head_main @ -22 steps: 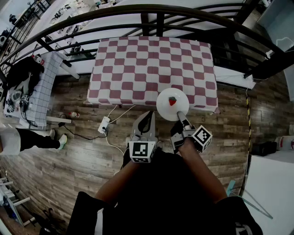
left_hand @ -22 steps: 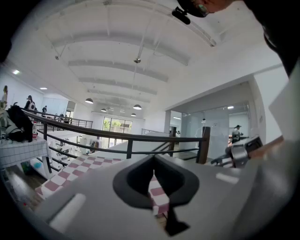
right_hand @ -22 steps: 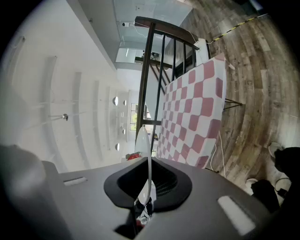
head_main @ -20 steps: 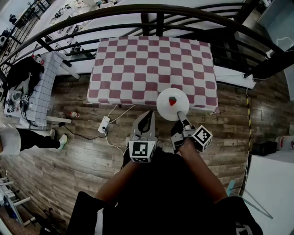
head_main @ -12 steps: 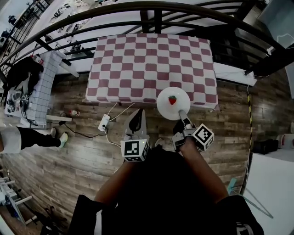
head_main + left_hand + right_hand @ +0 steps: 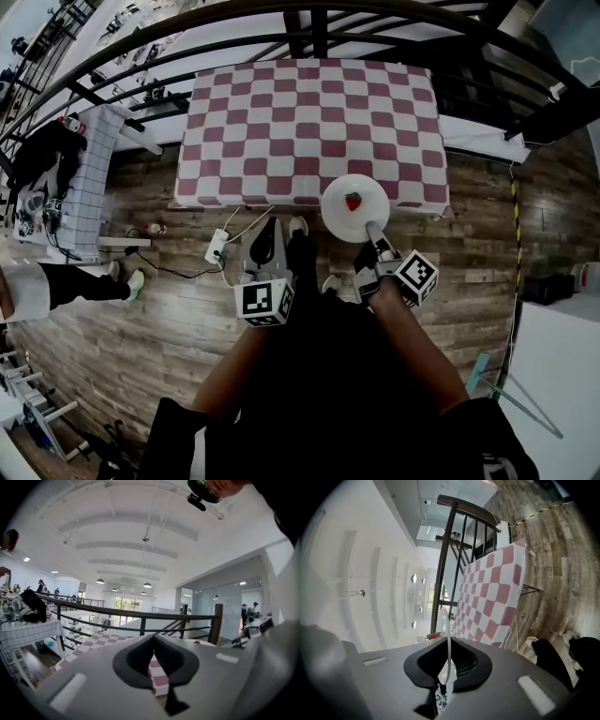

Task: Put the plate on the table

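Brought to the table but not yet set down: round white plate (image 6: 354, 208) with a red strawberry (image 6: 352, 202), clamped at its near rim by the right gripper (image 6: 372, 228), poised over the near right edge of the red-and-white checked table (image 6: 309, 122), with the left gripper (image 6: 269, 234) closed and empty, and lowering and release left.

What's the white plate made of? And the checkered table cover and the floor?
The plate looks like glazed ceramic or hard plastic: smooth, white, with a thin stiff rim. The checkered cover looks like cloth: its edges hang down at the sides. The floor looks like wood or wood-look laminate: long streaky planks.
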A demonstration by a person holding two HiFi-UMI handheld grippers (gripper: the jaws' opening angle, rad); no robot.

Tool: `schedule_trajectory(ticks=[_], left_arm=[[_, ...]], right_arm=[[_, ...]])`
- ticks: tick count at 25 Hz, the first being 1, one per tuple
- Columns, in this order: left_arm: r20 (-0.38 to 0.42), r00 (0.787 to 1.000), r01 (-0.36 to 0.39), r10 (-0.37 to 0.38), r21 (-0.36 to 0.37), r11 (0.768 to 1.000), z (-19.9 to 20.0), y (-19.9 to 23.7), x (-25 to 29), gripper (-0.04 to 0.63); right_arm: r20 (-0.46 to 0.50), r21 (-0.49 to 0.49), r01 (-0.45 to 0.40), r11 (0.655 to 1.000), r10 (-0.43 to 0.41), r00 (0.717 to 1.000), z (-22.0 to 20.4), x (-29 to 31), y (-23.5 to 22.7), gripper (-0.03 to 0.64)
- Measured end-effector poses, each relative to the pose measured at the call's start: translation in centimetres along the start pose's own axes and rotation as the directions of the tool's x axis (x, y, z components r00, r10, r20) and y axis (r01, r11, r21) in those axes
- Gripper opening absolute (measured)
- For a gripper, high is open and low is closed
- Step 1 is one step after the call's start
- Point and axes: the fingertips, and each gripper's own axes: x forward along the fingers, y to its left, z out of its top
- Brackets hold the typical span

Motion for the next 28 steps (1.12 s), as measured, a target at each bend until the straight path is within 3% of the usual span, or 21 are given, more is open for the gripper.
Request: schedule_trajectory(ticks=[8, 19, 28], left_arm=[[0.003, 0.999, 0.039, -0.039, 0.016, 0.999, 0.4, 0.2, 4.7, 0.011], [-0.020, 0.996, 0.089, -0.089, -0.020, 0.996, 1.3, 2.5, 12.6, 0.011], [0.017, 0.995, 0.094, -0.094, -0.038, 0.995, 4.0, 7.4, 18.6, 0.011]], right_arm=[[0.057, 0.014, 0.005, 1.000, -0.006, 0.998, 2.9, 2.6, 0.3, 0.017], [0.066, -0.007, 0.039, 0.999, -0.039, 0.997, 5.7, 10.5, 3.2, 0.015], [0.046, -0.035, 0.043, 0.998, -0.042, 0.998, 5.8, 17.9, 5.9, 0.015]])
